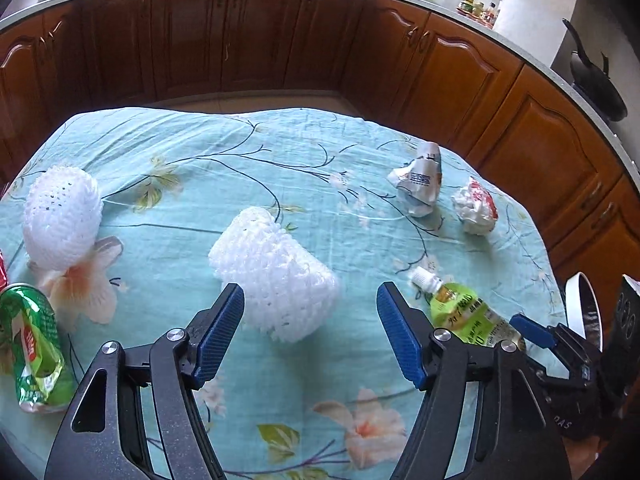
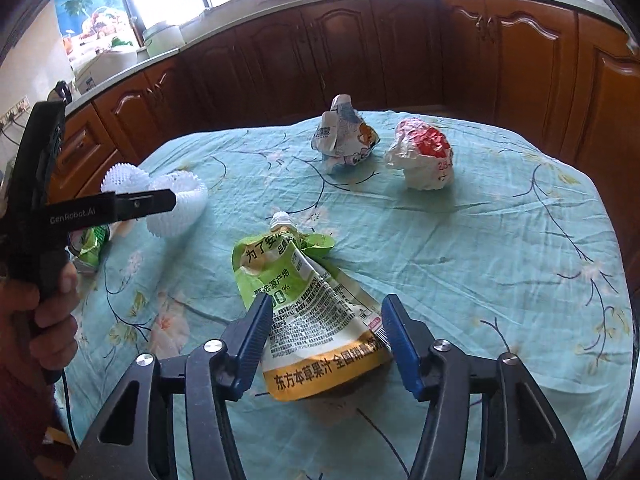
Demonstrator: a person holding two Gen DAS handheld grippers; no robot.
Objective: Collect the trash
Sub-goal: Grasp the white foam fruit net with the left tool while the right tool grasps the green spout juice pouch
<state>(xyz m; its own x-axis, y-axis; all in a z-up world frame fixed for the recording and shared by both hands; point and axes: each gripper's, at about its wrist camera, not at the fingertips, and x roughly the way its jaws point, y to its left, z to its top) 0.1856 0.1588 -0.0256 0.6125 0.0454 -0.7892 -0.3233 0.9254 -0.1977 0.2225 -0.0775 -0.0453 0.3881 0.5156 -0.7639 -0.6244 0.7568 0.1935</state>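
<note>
Trash lies on a table with a teal floral cloth (image 1: 248,160). My left gripper (image 1: 310,300) is open, with a white foam fruit net (image 1: 276,276) just ahead between its fingers, untouched. A second foam net (image 1: 62,218) and a crushed green can (image 1: 32,344) lie to its left. My right gripper (image 2: 326,312) is open, its fingers either side of the lower end of a green and yellow juice pouch (image 2: 304,296), which also shows in the left wrist view (image 1: 466,312). Farther back lie a crumpled printed wrapper (image 2: 344,136) and a crumpled white and red bag (image 2: 422,154).
Brown kitchen cabinets (image 1: 240,32) with a countertop curve behind the table. A black pan (image 1: 596,80) sits on the counter at right. A white rim (image 1: 586,308) shows at the table's right edge. The left gripper's body (image 2: 52,200) stands at left in the right wrist view.
</note>
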